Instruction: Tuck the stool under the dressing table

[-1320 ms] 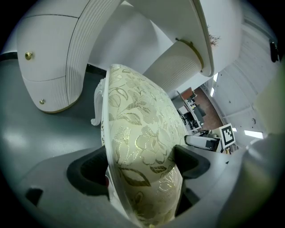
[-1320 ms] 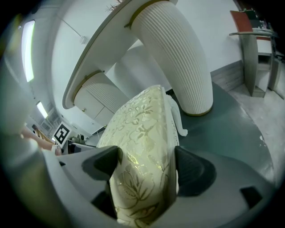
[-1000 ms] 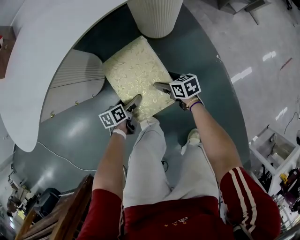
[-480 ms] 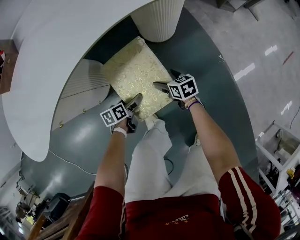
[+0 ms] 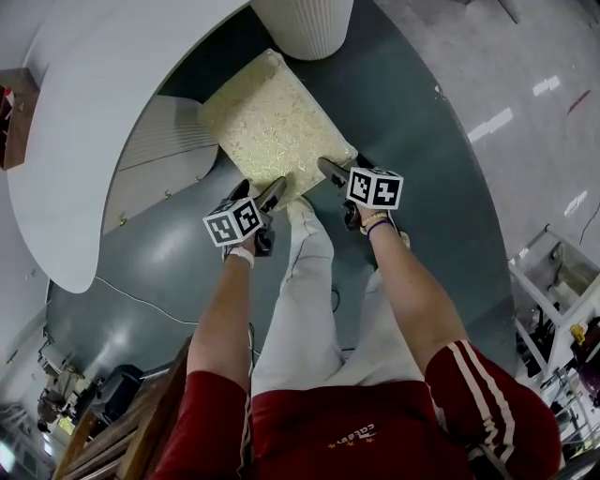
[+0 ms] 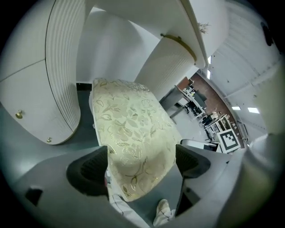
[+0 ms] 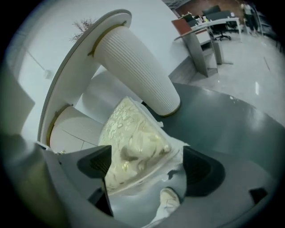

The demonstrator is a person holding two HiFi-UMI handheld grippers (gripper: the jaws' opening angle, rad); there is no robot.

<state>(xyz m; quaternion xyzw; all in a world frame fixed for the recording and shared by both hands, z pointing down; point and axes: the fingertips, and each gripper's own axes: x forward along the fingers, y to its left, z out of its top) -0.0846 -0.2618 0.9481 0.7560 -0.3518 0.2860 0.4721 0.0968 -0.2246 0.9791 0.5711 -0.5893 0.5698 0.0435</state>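
The stool [image 5: 277, 117], with a pale gold floral cushion, stands on the grey platform, its far end under the curved white dressing table top [image 5: 103, 84]. My left gripper [image 5: 272, 194] hovers at the cushion's near left corner, jaws wide apart and empty. In the left gripper view the stool [image 6: 133, 138] lies beyond the left gripper [image 6: 142, 162]. My right gripper [image 5: 330, 172] sits at the near right corner; its jaws have just been opening and nothing is between them. In the right gripper view the stool [image 7: 133, 147] lies beyond the right gripper [image 7: 149, 167].
A fluted white pedestal [image 5: 305, 23] holds up the table just beyond the stool. A white drawer unit with small gold knobs [image 5: 159, 164] curves along the stool's left. The person's white-trousered leg and shoe [image 7: 169, 198] reach to the stool's near edge. Wooden furniture [image 5: 141, 431] stands behind.
The stool now sits farther in under the table top. Both grippers, which rested on the cushion's near corners, have come off it; the left one has risen.
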